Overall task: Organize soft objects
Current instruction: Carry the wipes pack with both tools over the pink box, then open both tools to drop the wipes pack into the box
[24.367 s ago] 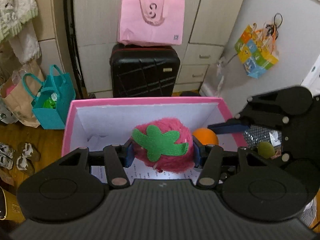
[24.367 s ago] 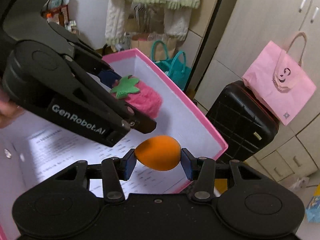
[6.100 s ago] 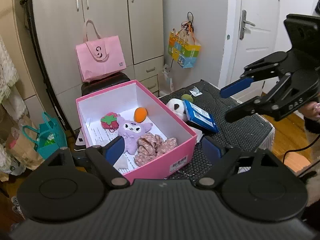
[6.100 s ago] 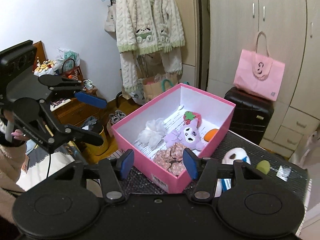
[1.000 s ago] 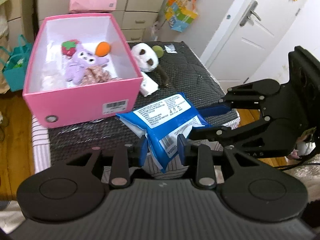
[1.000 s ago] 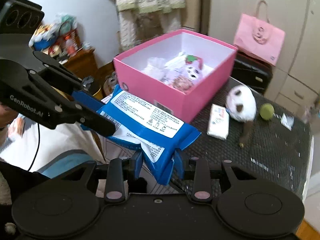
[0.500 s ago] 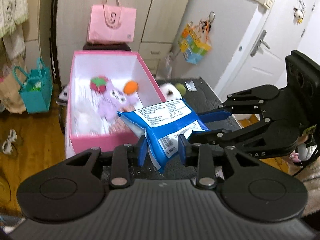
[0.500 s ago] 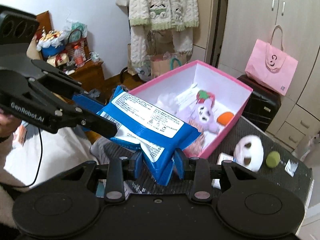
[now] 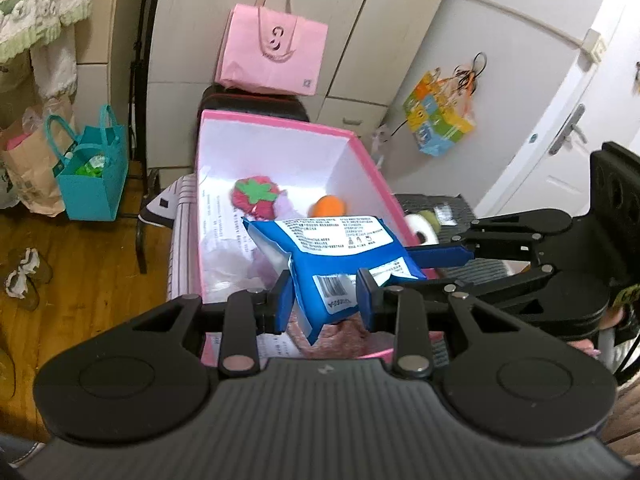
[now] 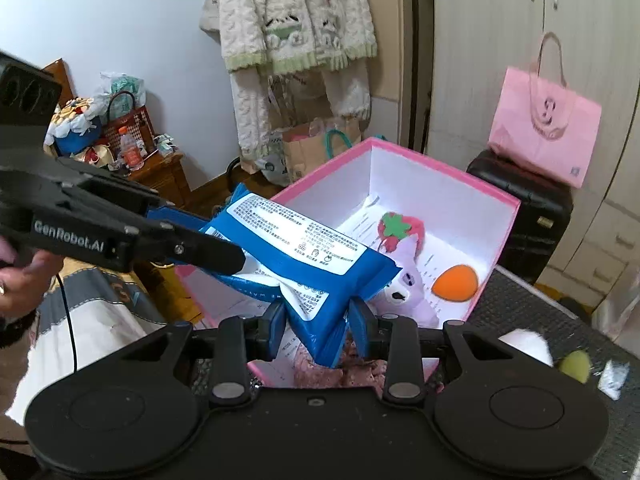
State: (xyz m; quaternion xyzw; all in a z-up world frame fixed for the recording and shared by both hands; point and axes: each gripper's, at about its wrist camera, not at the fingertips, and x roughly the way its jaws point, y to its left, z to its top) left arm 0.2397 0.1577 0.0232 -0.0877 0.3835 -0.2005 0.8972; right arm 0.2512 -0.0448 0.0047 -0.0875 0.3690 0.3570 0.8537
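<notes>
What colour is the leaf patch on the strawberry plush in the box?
Green, on a pink-red fuzzy strawberry plush; clearest in the left wrist view.

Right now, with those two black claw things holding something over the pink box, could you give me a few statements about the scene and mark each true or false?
1. Both the left gripper and the right gripper clamp the blue packet. True.
2. The pink box holds nothing. False: a strawberry plush, a purple plush and an orange ball lie inside.
3. The blue packet is above the box. True.
4. The pink tote bag lies on the floor. False: it sits on a black suitcase.
</notes>
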